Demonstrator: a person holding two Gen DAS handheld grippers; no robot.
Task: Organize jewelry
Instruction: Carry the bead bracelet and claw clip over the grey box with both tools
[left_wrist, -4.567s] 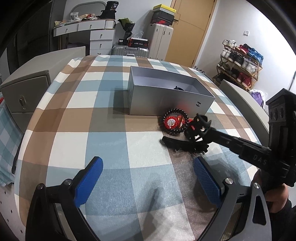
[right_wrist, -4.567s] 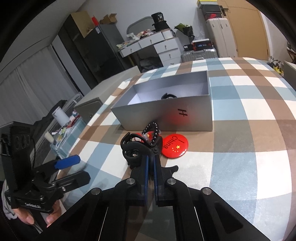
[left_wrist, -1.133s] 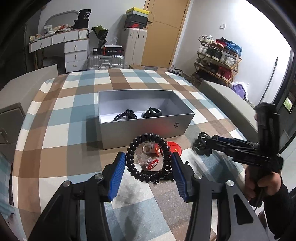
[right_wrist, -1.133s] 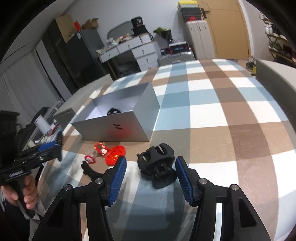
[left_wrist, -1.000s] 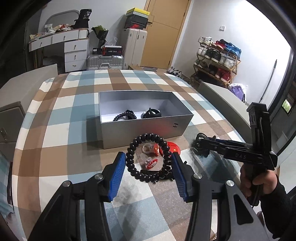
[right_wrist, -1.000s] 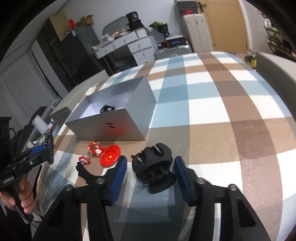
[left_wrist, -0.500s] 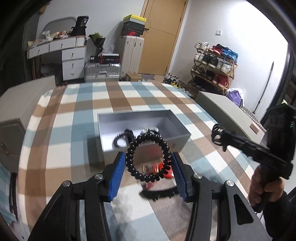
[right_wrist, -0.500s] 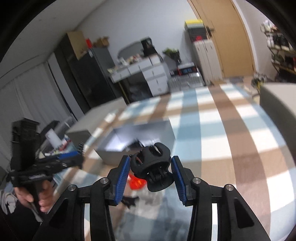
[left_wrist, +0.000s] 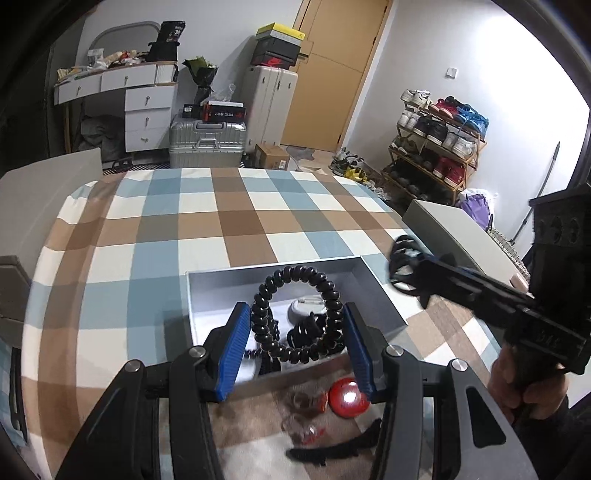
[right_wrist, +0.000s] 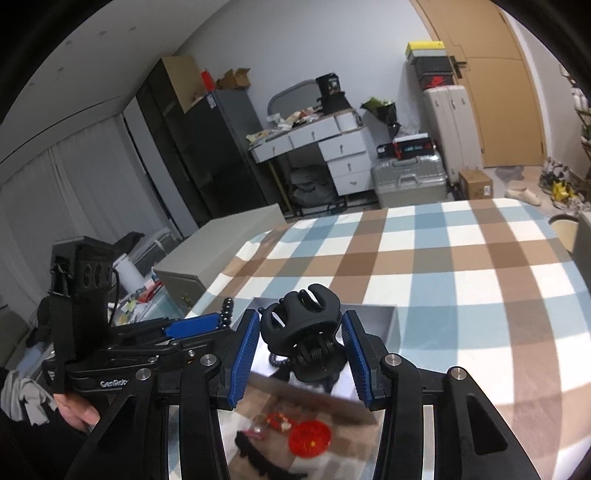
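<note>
Beaded bracelet (left_wrist: 297, 314), pinched across its ring by my left gripper (left_wrist: 293, 349), hangs over the grey box (left_wrist: 380, 295); I judge it light and floppy. Hair claw (right_wrist: 301, 332), clamped across its hinge by my right gripper (right_wrist: 301, 356), seems rigid and springy.

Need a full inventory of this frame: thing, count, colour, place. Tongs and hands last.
Coiled bead bracelet: 1, black, between the left tongs' pads, above the box.
Plastic claw hair clip: 1, black, between the right tongs' pads, above the box.
Open rectangular box: 1, silver-grey, on the checked tablecloth; dark items inside, unclear.
Round badge: 1, red, on the cloth before the box.
Small red-and-clear trinkets: about 2, blurred, beside the badge.
Toothed hair comb: 1, black, nearest on the cloth.
Left tongs: blue pads, gripping the bracelet.
Right tongs: blue pads, gripping the clip.
Hands: 2, one on each handle.
</note>
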